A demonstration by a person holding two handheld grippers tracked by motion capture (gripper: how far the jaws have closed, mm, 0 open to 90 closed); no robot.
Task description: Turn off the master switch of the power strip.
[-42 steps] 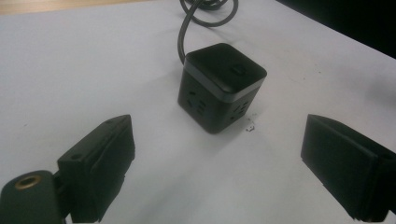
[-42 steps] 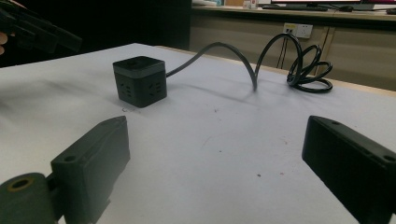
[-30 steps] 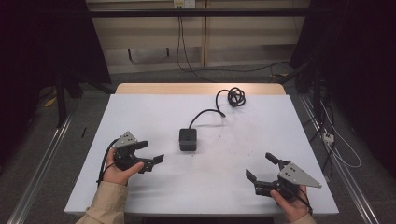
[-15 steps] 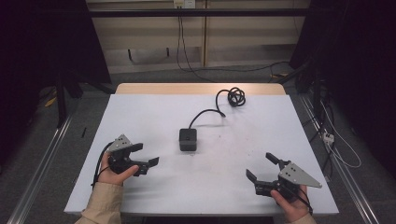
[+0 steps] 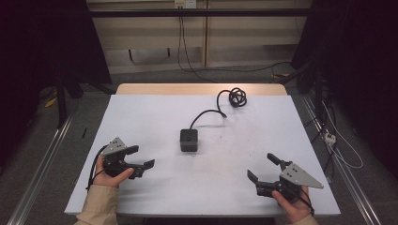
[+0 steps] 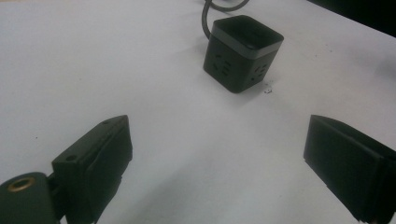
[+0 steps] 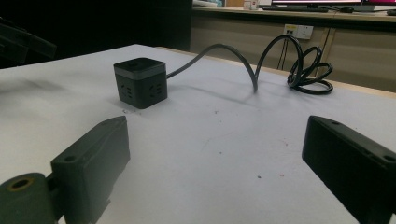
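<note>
Roughly central on the white tabletop (image 5: 141, 112) sits a small black cube-shaped power socket (image 5: 188, 139), resting flat with outlet holes visible on its side faces in both gripper views. A dark cord (image 5: 206, 115) leaves the back of the cube, curves away toward the far edge of the tabletop and ends in a loose coil (image 5: 237, 97) well beyond the cube and off to its right.

Nearer the person than the cube and to its left, the left claw (image 5: 141, 157) hovers over the tabletop, held in a hand (image 5: 110, 176) with a beige sleeve (image 5: 96, 206). Its jaws stand wide apart with nothing between them, and they point roughly toward the cube, which shows just ahead of them in the left gripper view (image 6: 243, 52).

Well apart from the cube, toward the near right corner, the right claw (image 5: 264, 168) is held by the other hand (image 5: 291, 206). Its jaws are likewise spread wide and empty, with a grey three-cornered plate (image 5: 300, 176) on top. In the right gripper view the cube (image 7: 140, 83) sits farther off to the left, with the cord (image 7: 224, 53) arching behind it.

Beyond the far edge of the tabletop, cables run along the floor (image 5: 234, 72).
</note>
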